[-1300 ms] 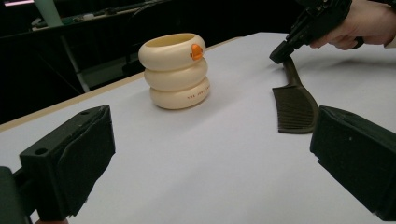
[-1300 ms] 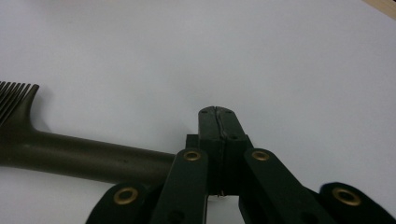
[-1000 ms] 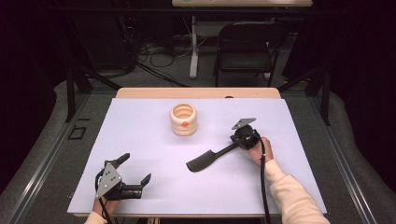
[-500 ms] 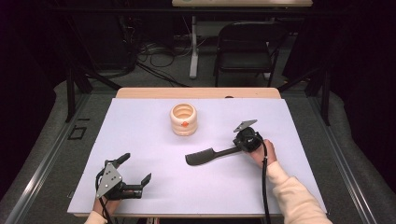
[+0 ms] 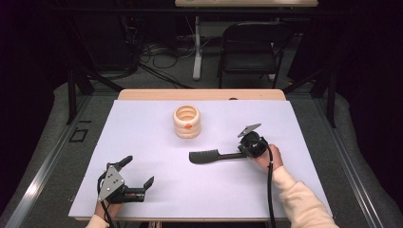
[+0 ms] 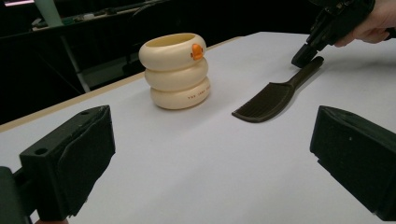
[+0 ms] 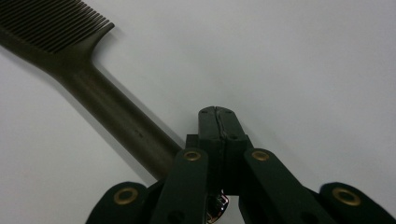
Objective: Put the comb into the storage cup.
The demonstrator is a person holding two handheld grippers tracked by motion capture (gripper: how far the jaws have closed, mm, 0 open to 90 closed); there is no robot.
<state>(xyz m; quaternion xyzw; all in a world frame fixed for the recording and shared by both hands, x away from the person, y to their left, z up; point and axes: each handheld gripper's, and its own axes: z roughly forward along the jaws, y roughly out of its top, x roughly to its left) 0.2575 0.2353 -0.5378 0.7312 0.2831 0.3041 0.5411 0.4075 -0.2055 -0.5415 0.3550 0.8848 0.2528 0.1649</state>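
A dark comb [image 5: 209, 156] lies flat on the white table [image 5: 142, 137], right of the middle, with its teeth end pointing left. My right gripper [image 5: 241, 152] is at the comb's handle end. In the right gripper view its jaws [image 7: 218, 114] are pressed together with nothing between them, and the comb handle [image 7: 116, 116] runs just beside and below them. My left gripper [image 5: 139, 171] rests at the front left with its jaws wide apart and empty. A cream ringed cup [image 5: 187, 121] with an orange beak stands upright behind the comb. In the left gripper view, the cup [image 6: 176, 70] and comb [image 6: 275, 95] lie ahead.
A wooden strip [image 5: 199, 94] edges the table's far side. A dark folding chair [image 5: 252, 45] and floor cables [image 5: 157, 52] lie beyond it. Black cables trail from both grippers toward the front edge.
The comb has swung from a slant to lying nearly level across the table. The right gripper shifted slightly away along with the handle end. The left gripper stayed put.
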